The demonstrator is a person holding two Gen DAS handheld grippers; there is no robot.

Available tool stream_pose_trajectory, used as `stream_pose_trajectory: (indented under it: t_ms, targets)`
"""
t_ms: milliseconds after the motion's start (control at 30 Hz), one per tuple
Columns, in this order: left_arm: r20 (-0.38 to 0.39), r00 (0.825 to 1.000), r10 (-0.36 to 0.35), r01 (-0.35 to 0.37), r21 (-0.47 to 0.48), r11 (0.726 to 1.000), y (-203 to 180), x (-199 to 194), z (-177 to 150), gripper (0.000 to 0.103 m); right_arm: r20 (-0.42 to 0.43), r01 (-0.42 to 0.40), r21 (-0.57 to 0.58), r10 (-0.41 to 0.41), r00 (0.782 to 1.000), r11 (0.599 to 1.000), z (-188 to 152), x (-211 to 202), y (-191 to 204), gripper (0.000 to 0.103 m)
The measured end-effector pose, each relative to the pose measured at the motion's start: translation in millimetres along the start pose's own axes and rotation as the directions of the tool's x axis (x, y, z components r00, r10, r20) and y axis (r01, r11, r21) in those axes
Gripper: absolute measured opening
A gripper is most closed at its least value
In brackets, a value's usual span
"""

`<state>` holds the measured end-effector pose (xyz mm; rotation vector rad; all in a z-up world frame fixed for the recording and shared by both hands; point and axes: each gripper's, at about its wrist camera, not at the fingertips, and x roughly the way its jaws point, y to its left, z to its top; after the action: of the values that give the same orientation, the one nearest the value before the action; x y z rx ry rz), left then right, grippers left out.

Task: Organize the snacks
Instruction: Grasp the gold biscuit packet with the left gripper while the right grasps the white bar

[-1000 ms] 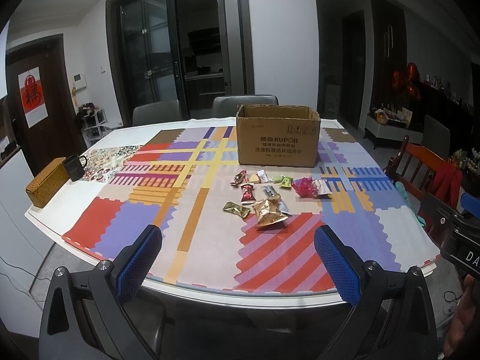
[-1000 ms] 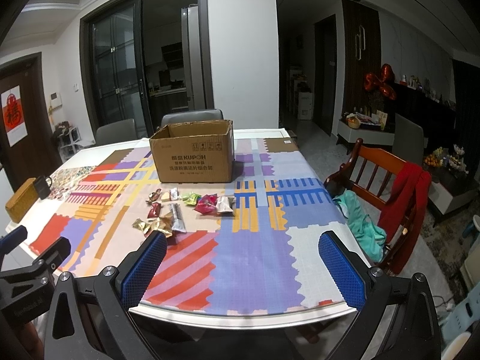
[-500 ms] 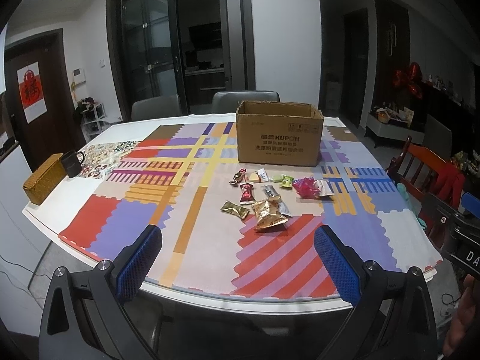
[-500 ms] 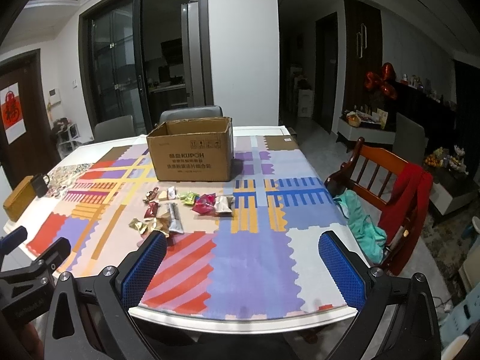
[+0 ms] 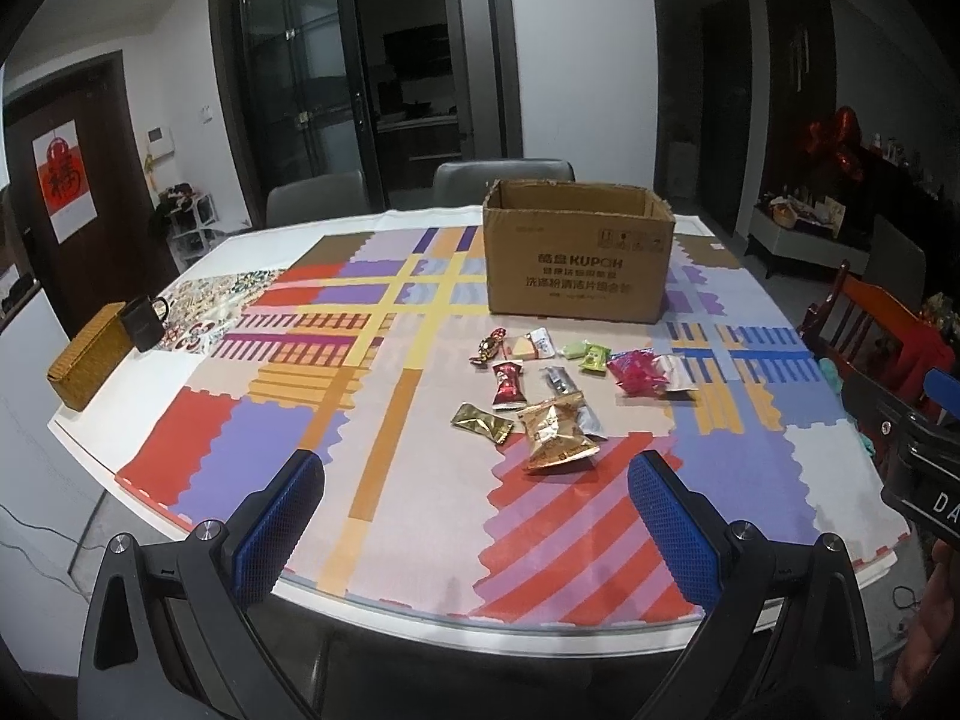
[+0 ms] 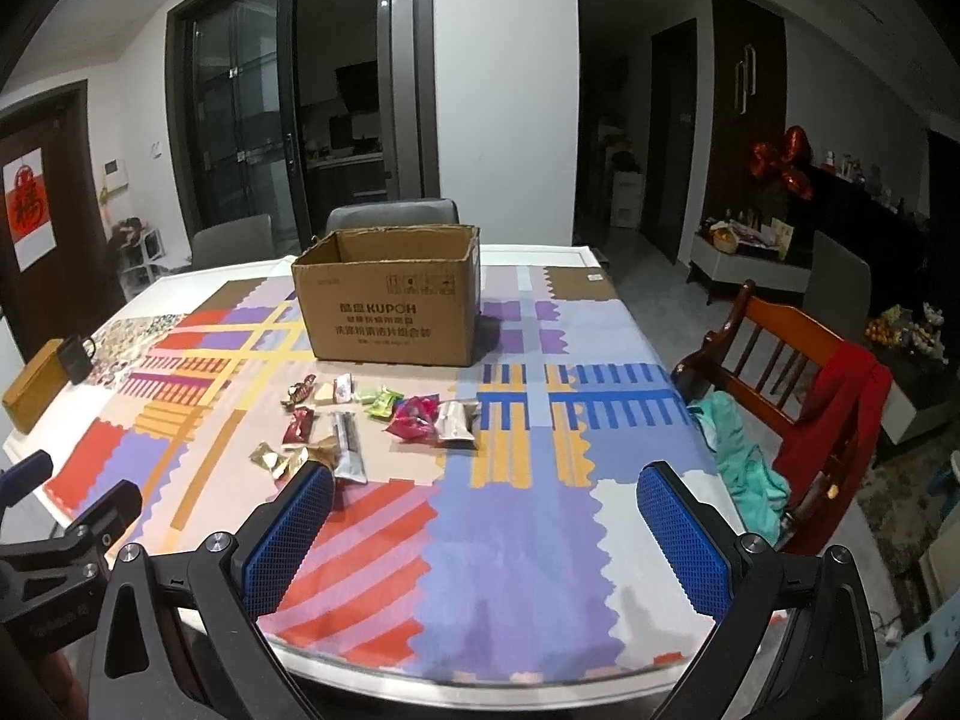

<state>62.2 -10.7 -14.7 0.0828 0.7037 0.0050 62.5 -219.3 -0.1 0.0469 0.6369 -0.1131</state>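
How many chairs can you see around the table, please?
3: two grey chairs at the far edge, one behind the cardboard box, another left of it, and a wooden chair draped with clothes on the right. More may be hidden.

"KUPOH" on the cardboard box (image 5: 577,261) front — "DA" on a black label (image 5: 936,501)

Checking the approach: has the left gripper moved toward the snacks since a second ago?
Yes. The left gripper has come forward and down: the table's near edge sits lower between the jaws, and the box looks lower.
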Motion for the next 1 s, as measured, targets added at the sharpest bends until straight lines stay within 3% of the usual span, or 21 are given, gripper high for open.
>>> stream_pose_trajectory:
  t_ms: [600,1000]
  targets:
    - [-0.108,0.994,-0.026,0.025,-0.01,1.0,-17.2,81.6,22.4,0.103,-0.059,-0.003,-0.044,0.0,0.998,0.999,20.2,77.7,3.3,0.103]
    - [-0.126,0.992,0.021,-0.022,-0.001,1.0,-32.2,129.7,24.5,0.099,-0.088,0.011,-0.084,-0.018,0.996,0.996,30.7,134.5,-0.5,0.102]
